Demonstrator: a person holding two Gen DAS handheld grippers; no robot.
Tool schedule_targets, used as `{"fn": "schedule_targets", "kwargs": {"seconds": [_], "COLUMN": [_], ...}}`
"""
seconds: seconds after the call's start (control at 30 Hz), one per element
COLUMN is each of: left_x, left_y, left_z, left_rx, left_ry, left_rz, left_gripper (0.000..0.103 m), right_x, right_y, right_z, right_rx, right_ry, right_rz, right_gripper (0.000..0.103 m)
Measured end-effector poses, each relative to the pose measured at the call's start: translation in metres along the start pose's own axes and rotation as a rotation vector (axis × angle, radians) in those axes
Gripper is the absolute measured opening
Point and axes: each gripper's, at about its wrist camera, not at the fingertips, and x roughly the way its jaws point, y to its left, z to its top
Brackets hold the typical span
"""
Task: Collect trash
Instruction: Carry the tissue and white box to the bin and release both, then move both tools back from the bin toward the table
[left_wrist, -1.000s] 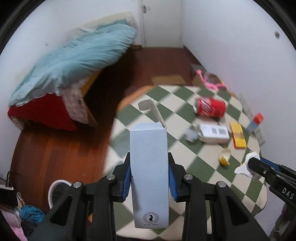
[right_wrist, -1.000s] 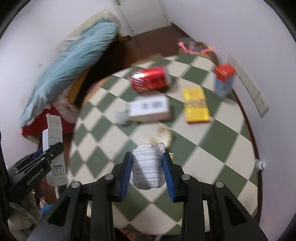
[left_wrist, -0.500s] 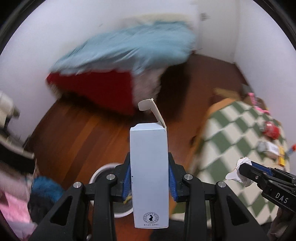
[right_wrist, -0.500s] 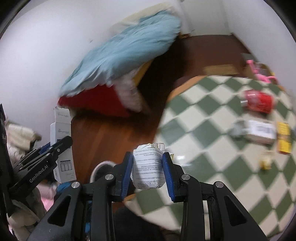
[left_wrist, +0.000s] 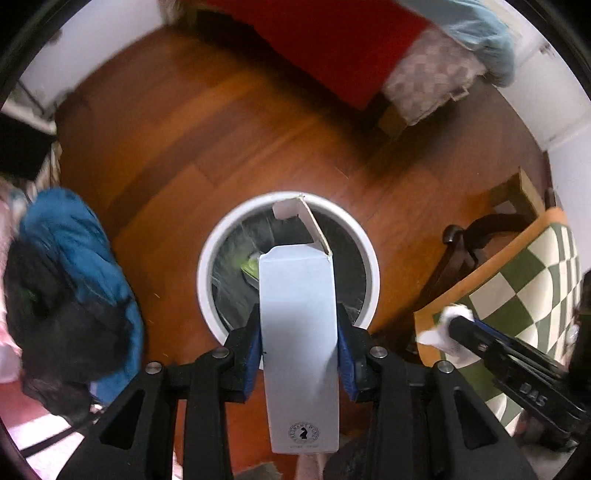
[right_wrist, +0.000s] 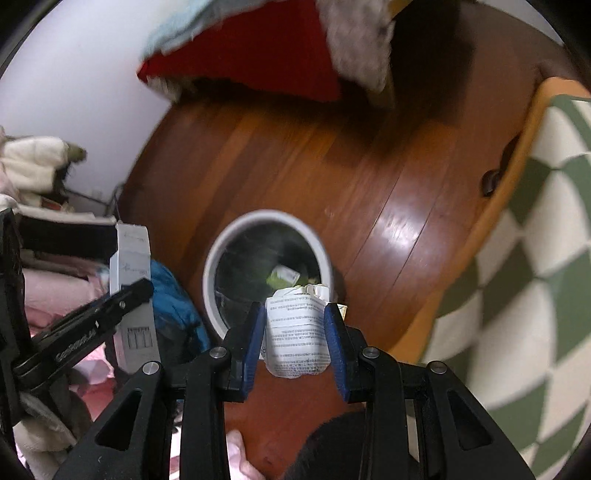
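My left gripper (left_wrist: 298, 343) is shut on a tall pale blue-grey carton (left_wrist: 298, 332) with its top flap open, held right above the round white trash bin (left_wrist: 207, 266) on the wood floor. The bin has a dark liner and some greenish trash inside. My right gripper (right_wrist: 295, 328) is shut on a crumpled printed paper (right_wrist: 297, 332), a little short of the same bin (right_wrist: 221, 254). The left gripper and carton (right_wrist: 133, 295) show at the left of the right wrist view. The right gripper with its paper (left_wrist: 447, 328) shows at the right of the left wrist view.
A table with a green-and-cream checked cloth (right_wrist: 535, 258) stands to the right, with a dark chair (left_wrist: 465, 243) beside it. A bed with red base (left_wrist: 332, 44) is beyond the bin. Blue and black clothes (left_wrist: 66, 280) lie left of the bin.
Both grippers have swung away from the table and tilted down toward the floor. The bin has come from the lower edge to under the carton. Both still hold their trash.
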Motion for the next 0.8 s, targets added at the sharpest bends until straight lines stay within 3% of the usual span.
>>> {"fn": "schedule_targets", "kwargs": {"seconds": [0.07,0.1,0.27,0.3,0.37,0.47,0.53,0.57,0.8], "left_x": [0.008,0.01,0.011,0.01,0.006,0.001,0.0,-0.001,-0.011], "left_y": [0.01,0.012,0.022,0.025,0.029,0.031,0.031,0.031,0.028], "left_z": [0.0,0.001,0.002,0.002,0.0,-0.006,-0.012,-0.015,-0.03], "left_rx": [-0.031,-0.044,-0.061,-0.062,-0.06,-0.05,-0.039,-0.034,-0.017], "left_ry": [0.015,0.014,0.011,0.005,-0.023,-0.062,-0.078,-0.084,-0.097], "left_rz": [-0.003,-0.005,0.057,0.076,0.127,0.234,0.297,0.307,0.327], "left_gripper": [0.085,0.092,0.095,0.095,0.095,0.095,0.095,0.095,0.095], "right_x": [0.03,0.04,0.091,0.099,0.11,0.118,0.121,0.122,0.108], "right_y": [0.008,0.011,0.017,0.016,0.014,0.011,0.01,0.009,0.017], "right_z": [0.006,0.008,0.021,0.024,0.029,0.037,0.036,0.035,0.024], "right_rx": [-0.012,-0.019,-0.028,-0.027,-0.025,-0.022,-0.027,-0.031,-0.091], "right_ry": [0.044,0.057,0.12,0.13,0.147,0.147,0.148,0.15,0.132], "right_rz": [-0.011,-0.015,-0.023,-0.017,-0.01,0.004,0.005,-0.007,-0.137], "right_gripper": [0.035,0.035,0.038,0.043,0.06,0.073,0.098,0.102,0.103]}}
